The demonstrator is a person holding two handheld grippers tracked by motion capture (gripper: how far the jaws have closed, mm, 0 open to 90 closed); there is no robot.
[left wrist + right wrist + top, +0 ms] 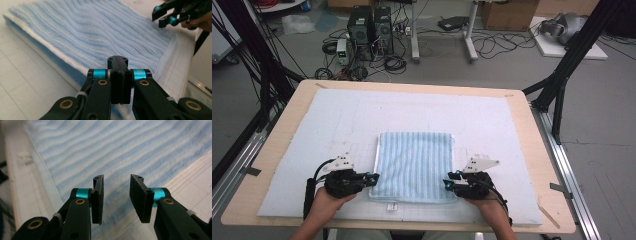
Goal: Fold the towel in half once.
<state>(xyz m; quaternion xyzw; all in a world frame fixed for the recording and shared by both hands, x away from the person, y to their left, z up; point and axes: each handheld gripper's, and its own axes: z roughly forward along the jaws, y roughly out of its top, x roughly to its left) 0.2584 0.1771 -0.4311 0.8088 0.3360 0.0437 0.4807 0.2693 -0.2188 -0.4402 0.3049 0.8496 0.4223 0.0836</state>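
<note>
Towel (414, 165) folded flat on mat; left tongs (119, 65) pressed together, empty; right tongs (116, 192) parted above towel.

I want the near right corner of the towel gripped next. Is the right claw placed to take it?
Probably yes: the right claw stands open right at the towel corner, nothing between them.

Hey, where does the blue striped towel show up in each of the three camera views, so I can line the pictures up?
High view: the towel lies folded at the middle of the white mat, between the two hand-held grippers.
Left gripper view: it fills the upper middle, beyond the shut jaws.
Right gripper view: it spans the top and centre, behind the open jaws.
Shared landmark: the towel's white border.
</note>
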